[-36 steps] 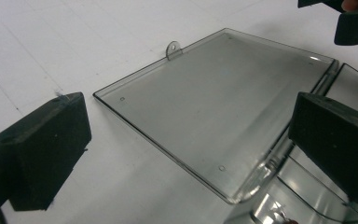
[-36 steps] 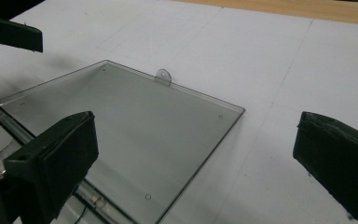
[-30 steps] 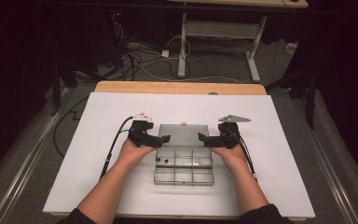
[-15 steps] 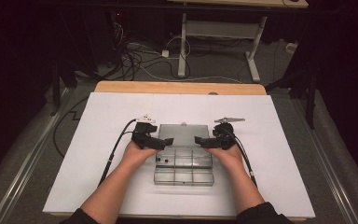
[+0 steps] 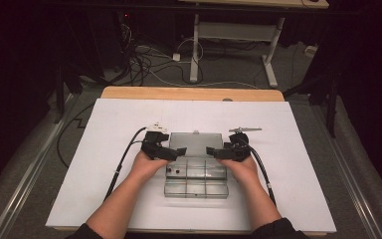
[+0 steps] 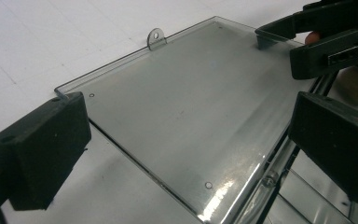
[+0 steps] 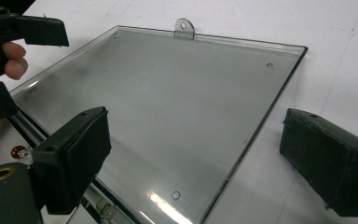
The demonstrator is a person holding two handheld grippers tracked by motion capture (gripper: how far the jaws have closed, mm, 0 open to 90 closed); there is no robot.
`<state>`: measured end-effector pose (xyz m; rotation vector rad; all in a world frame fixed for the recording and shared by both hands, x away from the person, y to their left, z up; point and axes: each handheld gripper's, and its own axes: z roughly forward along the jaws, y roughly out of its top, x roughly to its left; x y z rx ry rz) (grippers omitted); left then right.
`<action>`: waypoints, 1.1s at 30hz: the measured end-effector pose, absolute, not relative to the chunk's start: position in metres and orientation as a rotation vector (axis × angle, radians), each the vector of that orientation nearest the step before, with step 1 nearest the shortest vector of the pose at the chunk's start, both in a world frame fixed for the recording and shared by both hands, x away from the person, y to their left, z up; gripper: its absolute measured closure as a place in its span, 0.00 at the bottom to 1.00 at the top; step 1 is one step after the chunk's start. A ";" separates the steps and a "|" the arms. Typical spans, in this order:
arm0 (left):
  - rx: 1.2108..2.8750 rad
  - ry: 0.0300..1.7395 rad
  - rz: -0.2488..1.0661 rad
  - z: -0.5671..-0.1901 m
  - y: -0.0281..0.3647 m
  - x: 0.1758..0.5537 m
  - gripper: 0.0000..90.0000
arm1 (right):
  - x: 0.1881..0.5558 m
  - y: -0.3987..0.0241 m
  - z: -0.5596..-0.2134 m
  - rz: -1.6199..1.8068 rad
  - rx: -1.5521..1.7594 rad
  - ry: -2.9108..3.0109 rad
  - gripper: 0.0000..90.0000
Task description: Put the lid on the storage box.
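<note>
A clear plastic compartment box (image 5: 196,188) lies on the white board with its lid (image 5: 196,142) swung open flat behind it. My left gripper (image 5: 178,152) is open and straddles the lid's left edge (image 6: 121,140) near the hinge. On the other side my right gripper (image 5: 213,152) is open too; its jaws have just been closing, and the lid's right edge (image 7: 256,126) lies between them, untouched by the pads. A small tab with a hole (image 7: 184,28) sticks out of the lid's far edge. In one compartment by the hinge sits a small red piece (image 7: 16,151).
The white board (image 5: 104,149) covers a wooden table whose edge (image 5: 189,92) shows at the back. Each gripper trails a black cable (image 5: 124,159) toward the person. Behind the table are floor cables (image 5: 149,64) and a desk's legs (image 5: 271,64).
The right hand has rolled, so its grey plate now shows edge-on. Both grippers have edged slightly inward along the lid's sides.
</note>
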<state>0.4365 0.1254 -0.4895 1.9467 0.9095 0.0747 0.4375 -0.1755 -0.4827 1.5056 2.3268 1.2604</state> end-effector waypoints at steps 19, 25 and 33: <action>1.947 0.921 0.070 -0.491 0.128 0.433 0.00 | 0.433 -0.179 -0.485 1.354 1.555 2.344 0.22; 1.950 0.928 0.075 -0.490 0.129 0.431 0.00 | 0.432 -0.180 -0.486 1.385 1.566 2.340 0.26; 1.940 0.950 0.058 -0.489 0.136 0.433 0.00 | 0.429 -0.180 -0.483 1.396 1.512 2.318 0.32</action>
